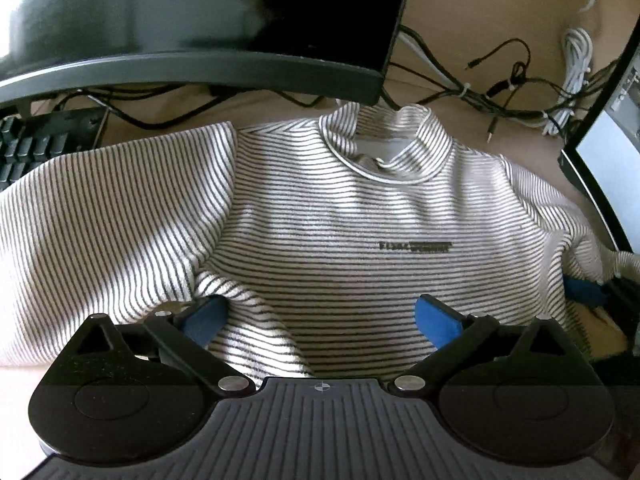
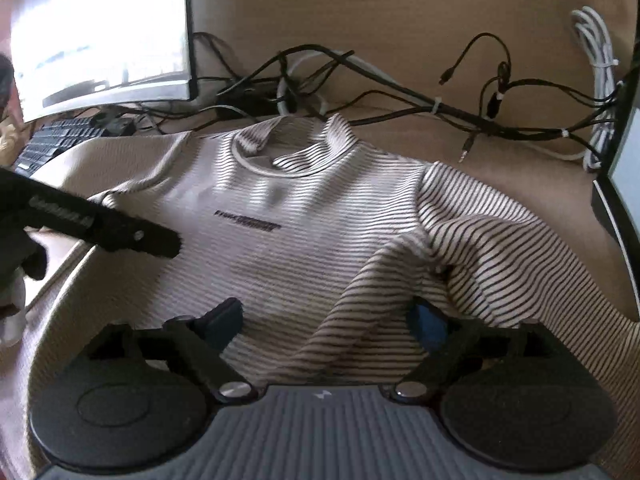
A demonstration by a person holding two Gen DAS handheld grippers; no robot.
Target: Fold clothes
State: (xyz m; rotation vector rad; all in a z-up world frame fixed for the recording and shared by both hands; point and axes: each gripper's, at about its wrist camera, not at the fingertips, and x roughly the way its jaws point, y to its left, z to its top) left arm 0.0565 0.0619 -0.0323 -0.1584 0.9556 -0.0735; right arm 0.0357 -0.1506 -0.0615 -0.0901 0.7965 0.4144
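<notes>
A cream sweater with thin dark stripes [image 1: 340, 216] lies face up on the tan desk, with its collar [image 1: 384, 148] at the far side. One sleeve [image 1: 112, 220] lies folded at the left. My left gripper [image 1: 322, 320] hovers over the lower chest, open, with its blue pads wide apart and cloth beneath them. In the right wrist view the sweater [image 2: 280, 248] has its other sleeve [image 2: 500, 232] bunched at the right, and a fold of it runs down between the fingers. My right gripper [image 2: 326, 322] is open and its pads press nothing.
A dark monitor [image 1: 200, 20] overhangs the sweater's far edge, with a keyboard [image 1: 32, 148] to its left. Tangled black and white cables [image 1: 500, 92] lie behind the collar. A second screen [image 1: 600, 152] stands at the right. The left tool's black body [image 2: 120, 232] reaches in over the sweater's left side.
</notes>
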